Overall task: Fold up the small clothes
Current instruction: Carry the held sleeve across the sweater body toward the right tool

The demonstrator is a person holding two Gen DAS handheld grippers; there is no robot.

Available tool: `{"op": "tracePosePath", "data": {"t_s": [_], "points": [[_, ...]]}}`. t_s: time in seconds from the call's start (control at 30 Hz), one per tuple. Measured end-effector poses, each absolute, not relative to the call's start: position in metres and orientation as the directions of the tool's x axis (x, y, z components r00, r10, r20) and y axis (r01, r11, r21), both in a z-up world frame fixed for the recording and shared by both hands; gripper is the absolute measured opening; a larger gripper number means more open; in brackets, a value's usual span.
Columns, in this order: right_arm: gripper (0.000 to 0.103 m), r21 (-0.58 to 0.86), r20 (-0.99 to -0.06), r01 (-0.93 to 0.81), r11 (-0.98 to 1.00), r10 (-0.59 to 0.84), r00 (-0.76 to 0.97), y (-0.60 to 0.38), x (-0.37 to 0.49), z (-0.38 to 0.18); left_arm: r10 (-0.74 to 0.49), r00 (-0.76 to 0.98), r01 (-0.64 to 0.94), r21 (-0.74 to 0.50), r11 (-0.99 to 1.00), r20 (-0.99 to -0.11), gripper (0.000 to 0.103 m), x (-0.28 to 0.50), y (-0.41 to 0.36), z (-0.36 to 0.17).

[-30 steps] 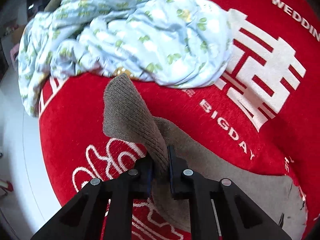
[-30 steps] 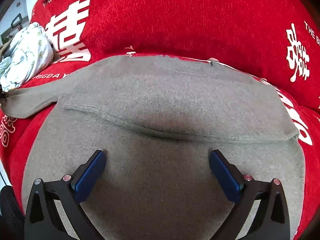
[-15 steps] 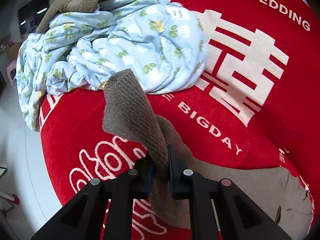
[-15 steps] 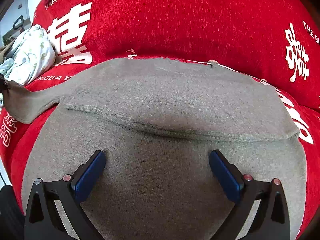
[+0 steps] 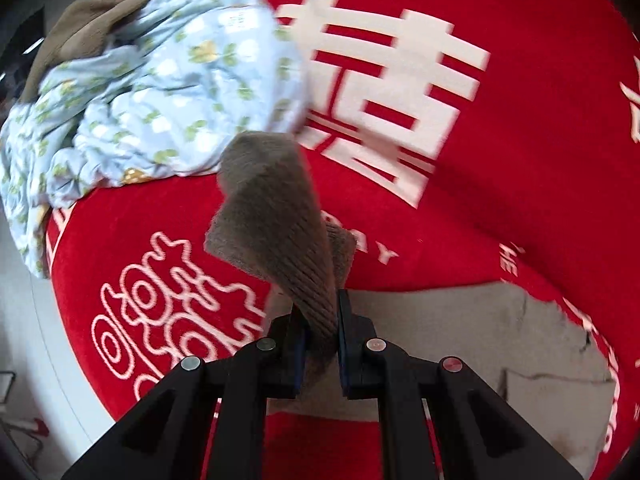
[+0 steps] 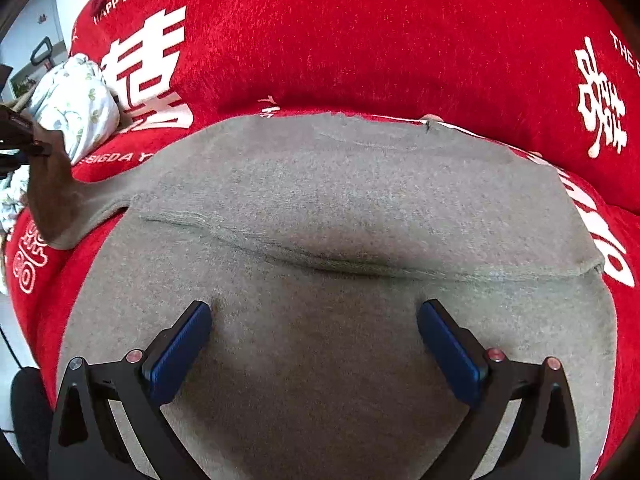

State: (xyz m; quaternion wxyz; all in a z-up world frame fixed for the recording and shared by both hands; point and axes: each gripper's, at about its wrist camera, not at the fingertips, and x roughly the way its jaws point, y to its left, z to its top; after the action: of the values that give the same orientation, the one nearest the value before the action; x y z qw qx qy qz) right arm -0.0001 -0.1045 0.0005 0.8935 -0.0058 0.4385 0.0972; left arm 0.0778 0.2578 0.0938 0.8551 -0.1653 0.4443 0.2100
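A grey-brown knit sweater point(image 6: 340, 208) lies spread on a red sofa cover point(image 6: 380, 40), its upper part folded down over the body. My left gripper point(image 5: 322, 336) is shut on the sweater's sleeve cuff point(image 5: 276, 216) and holds it lifted above the cover; the sleeve point(image 6: 60, 200) shows raised at the left of the right wrist view. My right gripper point(image 6: 314, 320) is open wide, its blue pads point(image 6: 180, 344) resting on the sweater's lower body.
A crumpled light-blue floral garment point(image 5: 160, 92) and a brown garment point(image 5: 84, 32) lie piled on the cover's far left. White floor point(image 5: 24, 340) lies beyond the sofa's left edge.
My left gripper has lifted the sleeve cuff and carried it to the right, toward the sweater's body. The right gripper has stayed open on the sweater.
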Motion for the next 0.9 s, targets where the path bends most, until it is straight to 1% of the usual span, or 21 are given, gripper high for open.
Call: {"op": "tracePosePath", "data": {"t_s": [0.37, 0.47, 0.63, 0.7, 0.9], "points": [[0.103, 0.108, -0.764, -0.016, 0.994, 0.093, 0.639, -0.182, -0.012, 0.004, 0.184, 0.522, -0.414, -0.058, 0.909, -0.833, 0.010, 0.086, 0.193, 0.104], [0.103, 0.148, -0.746, -0.015, 0.989, 0.122, 0.655, -0.191, -0.014, 0.003, 0.184, 0.522, -0.392, -0.043, 0.919, -0.833, 0.010, 0.089, 0.175, 0.107], [0.103, 0.080, -0.753, -0.025, 0.996, 0.077, 0.654, -0.182, -0.012, -0.001, 0.170, 0.524, -0.363, -0.038, 0.931, -0.835, 0.010, 0.095, 0.146, 0.114], [0.103, 0.080, -0.751, -0.028, 0.996, 0.078, 0.656, -0.183, -0.013, -0.002, 0.170, 0.529, -0.351, -0.031, 0.936, -0.831, 0.010, 0.096, 0.135, 0.118], [0.103, 0.169, -0.722, -0.035, 0.985, 0.148, 0.676, -0.195, -0.017, 0.000, 0.170, 0.534, -0.314, -0.008, 0.949, -0.828, 0.010, 0.101, 0.102, 0.126]]}}
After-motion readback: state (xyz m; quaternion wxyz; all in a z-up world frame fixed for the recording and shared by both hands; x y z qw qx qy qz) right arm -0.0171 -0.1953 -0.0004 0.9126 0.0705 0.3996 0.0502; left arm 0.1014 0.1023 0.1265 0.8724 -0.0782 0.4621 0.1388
